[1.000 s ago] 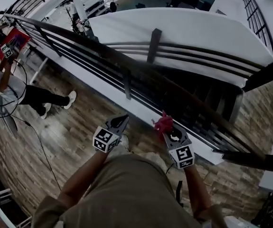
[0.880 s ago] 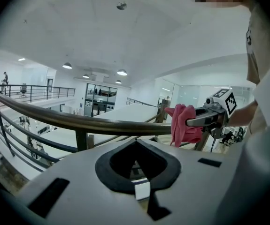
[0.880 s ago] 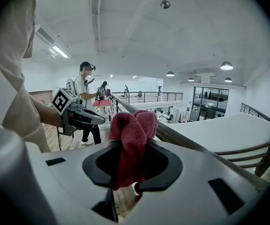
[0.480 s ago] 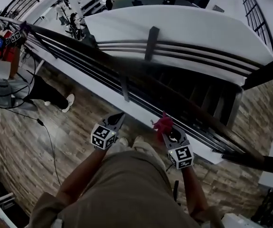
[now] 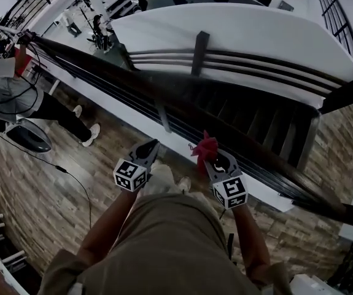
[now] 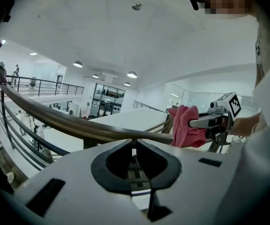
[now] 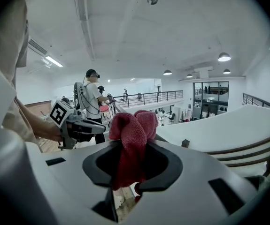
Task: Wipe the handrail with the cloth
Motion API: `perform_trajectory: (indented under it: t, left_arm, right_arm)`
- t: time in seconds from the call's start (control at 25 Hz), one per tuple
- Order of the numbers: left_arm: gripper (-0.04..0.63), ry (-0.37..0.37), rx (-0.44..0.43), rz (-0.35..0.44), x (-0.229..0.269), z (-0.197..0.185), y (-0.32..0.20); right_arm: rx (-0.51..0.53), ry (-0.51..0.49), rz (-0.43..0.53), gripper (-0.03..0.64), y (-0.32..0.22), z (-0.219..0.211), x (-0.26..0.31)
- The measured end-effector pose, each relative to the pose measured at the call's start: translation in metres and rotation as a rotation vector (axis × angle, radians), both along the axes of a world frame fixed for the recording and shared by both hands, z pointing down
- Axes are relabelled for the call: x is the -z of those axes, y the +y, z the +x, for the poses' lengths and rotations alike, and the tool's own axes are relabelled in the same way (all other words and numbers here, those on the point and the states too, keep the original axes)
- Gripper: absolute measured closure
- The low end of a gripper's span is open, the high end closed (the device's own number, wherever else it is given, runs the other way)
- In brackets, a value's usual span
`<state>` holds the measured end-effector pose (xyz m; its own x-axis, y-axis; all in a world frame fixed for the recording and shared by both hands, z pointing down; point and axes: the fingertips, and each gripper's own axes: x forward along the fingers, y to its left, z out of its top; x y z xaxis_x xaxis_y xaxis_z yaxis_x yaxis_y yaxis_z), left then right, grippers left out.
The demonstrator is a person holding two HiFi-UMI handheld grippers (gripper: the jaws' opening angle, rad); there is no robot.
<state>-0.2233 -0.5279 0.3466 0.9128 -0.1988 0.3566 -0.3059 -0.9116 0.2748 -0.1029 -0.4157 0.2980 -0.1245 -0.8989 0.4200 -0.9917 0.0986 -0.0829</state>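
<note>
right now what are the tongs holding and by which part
Right tongs clamp the pink cloth mid-length, a bunch past the tips. Left tongs shut, empty.

Cloth (image 5: 204,147) in right tool (image 5: 207,157), before the handrail (image 5: 121,72).

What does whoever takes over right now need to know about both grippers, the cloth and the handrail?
Left gripper: shut, empty, level with the right one, near the handrail.
Right gripper: shut on the pink cloth, which bunches up above its jaws.
Handrail: runs across in front of both grippers; whether the cloth touches it cannot be told.
Done: cloth in grip, held up by the rail.
Left: press the cloth on the rail and wipe along it.
</note>
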Motion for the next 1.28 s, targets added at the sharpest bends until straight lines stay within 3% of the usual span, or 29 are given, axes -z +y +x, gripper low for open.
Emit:
perform_trajectory:
  t: [0.08,0.16,0.28,0.88,1.28]
  left_arm:
    - [0.563,0.022,-0.008,-0.005,0.002,0.004,-0.018]
    - [0.503,0.033,-0.03,-0.012,0.001,0.012,-0.035]
    - [0.476,0.016,-0.067,-0.023,-0.006,0.022,-0.062]
    - [0.476,-0.054,-0.253,0.021,-0.025,0.037,-0.192]
    - [0.476,-0.086,-0.382,0.039,-0.044,0.034,-0.219]
  right_arm:
    - [0.01,-0.002,-0.009,0.515,-0.022,-0.003,-0.001]
    - [0.014,0.002,-0.022,0.515,-0.044,-0.003,-0.003]
    - [0.004,0.002,-0.055,0.515,-0.078,0.0,-0.01]
    - [-0.045,0.029,-0.243,0.515,-0.278,-0.011,-0.056]
    - [-0.069,0.043,-0.399,0.515,-0.333,-0.032,-0.106]
